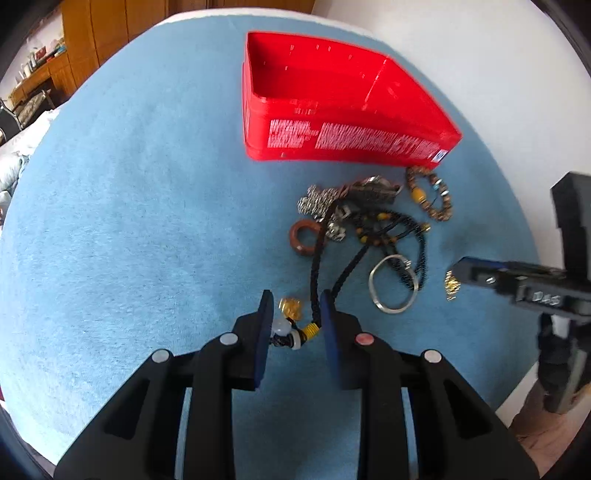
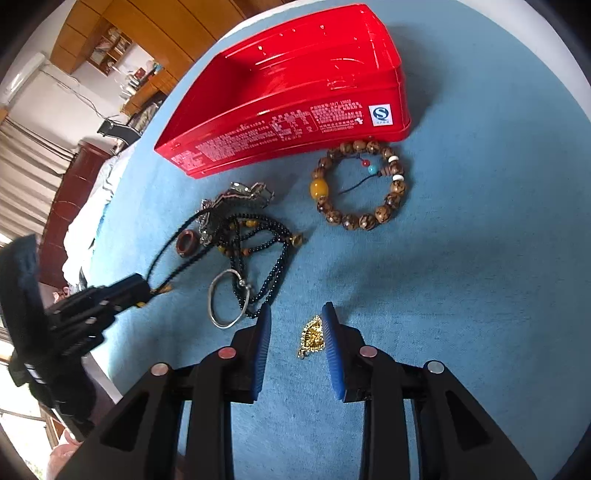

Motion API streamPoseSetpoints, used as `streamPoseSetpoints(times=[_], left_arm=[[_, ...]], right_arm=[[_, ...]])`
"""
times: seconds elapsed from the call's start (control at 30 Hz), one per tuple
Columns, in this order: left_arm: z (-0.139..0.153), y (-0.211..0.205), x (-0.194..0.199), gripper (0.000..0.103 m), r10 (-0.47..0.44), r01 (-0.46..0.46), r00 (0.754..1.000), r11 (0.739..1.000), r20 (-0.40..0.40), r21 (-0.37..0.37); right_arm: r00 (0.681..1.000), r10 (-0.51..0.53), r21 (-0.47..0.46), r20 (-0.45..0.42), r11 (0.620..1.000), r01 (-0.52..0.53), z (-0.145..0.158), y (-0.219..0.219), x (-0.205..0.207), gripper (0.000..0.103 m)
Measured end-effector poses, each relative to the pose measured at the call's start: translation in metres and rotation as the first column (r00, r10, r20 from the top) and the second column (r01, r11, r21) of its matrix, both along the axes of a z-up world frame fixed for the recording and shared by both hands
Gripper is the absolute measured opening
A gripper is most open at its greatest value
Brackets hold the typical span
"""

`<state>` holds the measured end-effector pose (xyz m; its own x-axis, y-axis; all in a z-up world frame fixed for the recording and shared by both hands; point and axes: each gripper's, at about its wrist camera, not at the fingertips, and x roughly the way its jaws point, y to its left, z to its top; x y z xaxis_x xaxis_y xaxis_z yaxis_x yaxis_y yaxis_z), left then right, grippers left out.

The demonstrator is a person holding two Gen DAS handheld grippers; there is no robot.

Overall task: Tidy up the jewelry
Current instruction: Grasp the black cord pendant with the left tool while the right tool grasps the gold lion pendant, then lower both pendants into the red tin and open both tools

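A red box (image 1: 332, 99) stands open on the blue cloth; it also shows in the right wrist view (image 2: 288, 92). In front of it lies a jewelry heap: black bead necklaces (image 1: 373, 229), a brown ring (image 1: 304, 238), a silver bangle (image 1: 391, 288), a wooden bead bracelet (image 2: 360, 184). My left gripper (image 1: 295, 306) is open, its fingers on either side of a black cord's pendant end (image 1: 291, 330). My right gripper (image 2: 295, 314) is open, with a gold pendant (image 2: 312, 336) between its fingers by the right one.
The blue cloth (image 1: 129, 221) covers a round table whose white edge (image 1: 480, 55) shows at the back. Wooden cabinets (image 2: 147, 33) and furniture stand beyond the table. The right gripper's body shows in the left wrist view (image 1: 535, 288).
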<state>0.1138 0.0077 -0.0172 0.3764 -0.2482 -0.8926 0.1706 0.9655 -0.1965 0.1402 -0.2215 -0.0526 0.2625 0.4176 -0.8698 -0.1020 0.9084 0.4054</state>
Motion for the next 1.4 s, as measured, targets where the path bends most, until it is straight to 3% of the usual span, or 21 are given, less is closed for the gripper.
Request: streamPoseSetpoints(times=[0.3, 0.63, 0.83, 0.97, 1.17, 1.4], left_arm=[[0.008, 0.011, -0.001, 0.024, 0.038, -0.038, 0.999, 0.998, 0.019, -0.043], [0.007, 0.011, -0.003, 0.024, 0.02, -0.018, 0.999, 0.998, 0.03, -0.067], [0.007, 0.012, -0.005, 0.024, 0.012, -0.01, 1.0, 0.997, 0.028, -0.079], [0.005, 0.012, -0.004, 0.024, 0.013, -0.011, 1.0, 0.996, 0.022, -0.087], [0.002, 0.012, -0.004, 0.024, 0.015, -0.013, 1.0, 0.995, 0.016, -0.1], [0.017, 0.014, -0.008, 0.024, 0.018, -0.01, 0.998, 0.993, 0.062, -0.12]], right_arm=[[1.0, -0.009, -0.035, -0.018, 0.999, 0.008, 0.001, 0.003, -0.005, 0.03], [0.998, 0.002, -0.07, -0.069, 0.997, -0.007, -0.009, 0.008, -0.01, 0.03], [0.999, 0.001, -0.115, -0.052, 0.993, -0.007, -0.011, 0.017, -0.003, 0.029], [1.0, 0.013, -0.168, -0.019, 0.986, -0.016, -0.01, 0.023, 0.0, 0.019], [1.0, 0.02, -0.154, 0.002, 0.988, -0.02, -0.007, 0.023, -0.004, 0.019], [0.998, 0.022, -0.089, 0.058, 0.996, -0.017, 0.02, 0.014, -0.009, 0.019]])
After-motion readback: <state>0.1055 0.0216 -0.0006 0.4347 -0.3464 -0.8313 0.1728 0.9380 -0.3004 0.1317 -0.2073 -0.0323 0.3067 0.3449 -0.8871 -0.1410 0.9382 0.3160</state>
